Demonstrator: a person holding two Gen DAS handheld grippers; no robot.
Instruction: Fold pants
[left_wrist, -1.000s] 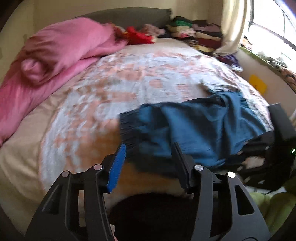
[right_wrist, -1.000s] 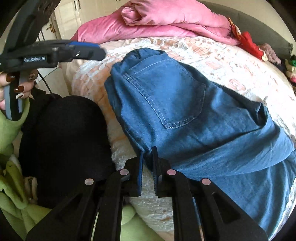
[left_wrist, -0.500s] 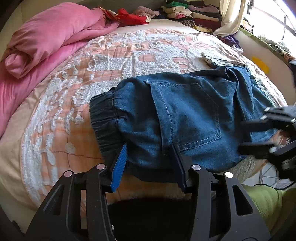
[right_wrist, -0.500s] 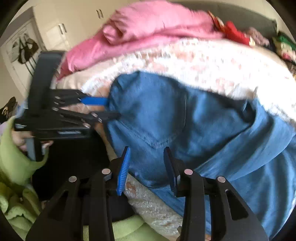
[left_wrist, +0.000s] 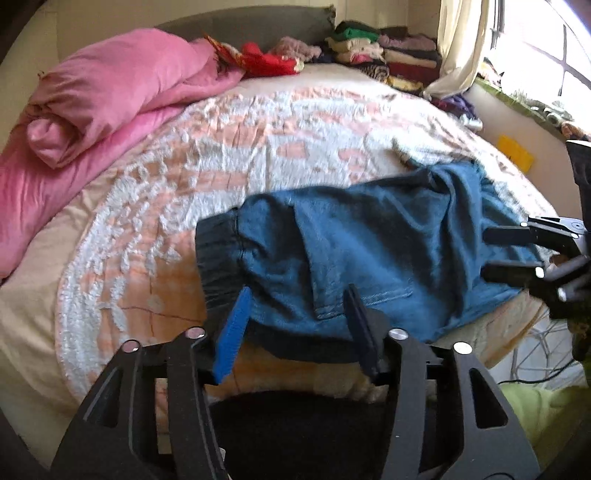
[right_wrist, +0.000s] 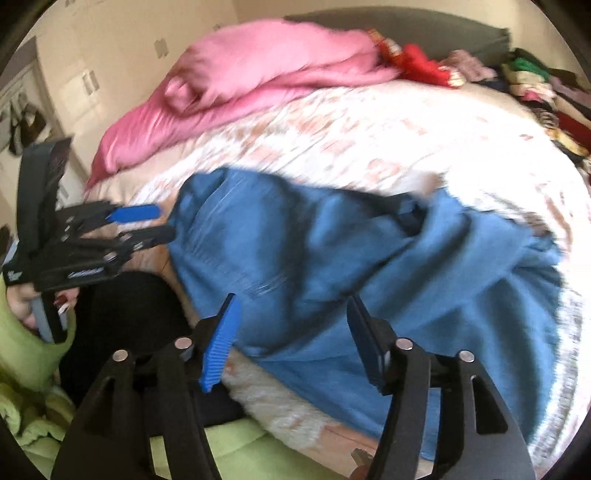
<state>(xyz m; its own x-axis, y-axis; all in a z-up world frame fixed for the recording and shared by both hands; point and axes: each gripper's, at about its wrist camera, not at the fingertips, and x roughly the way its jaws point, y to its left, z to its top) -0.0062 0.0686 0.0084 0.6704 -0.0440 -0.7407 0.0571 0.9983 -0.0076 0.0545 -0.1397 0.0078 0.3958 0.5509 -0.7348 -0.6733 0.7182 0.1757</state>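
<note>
Between both gaping grippers, left gripper (left_wrist: 295, 325) nearest, lie folded pants (left_wrist: 369, 258).

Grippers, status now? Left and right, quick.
Left gripper: open, holding nothing, near edge of the blue jeans between its fingers.
Right gripper: open, empty, over the jeans.

I stand at the foot of a bed (left_wrist: 229, 155) spread with a white-and-peach textured cover. A pink duvet (left_wrist: 110, 99) lies bunched along its left side, against a grey headboard (left_wrist: 243, 22). Folded clothes (left_wrist: 380, 51) are stacked in the far right corner. A cream curtain (left_wrist: 458, 44) hangs beside a bright window (left_wrist: 535, 51). Pale cupboard doors (right_wrist: 85, 81) line the left wall.
</note>
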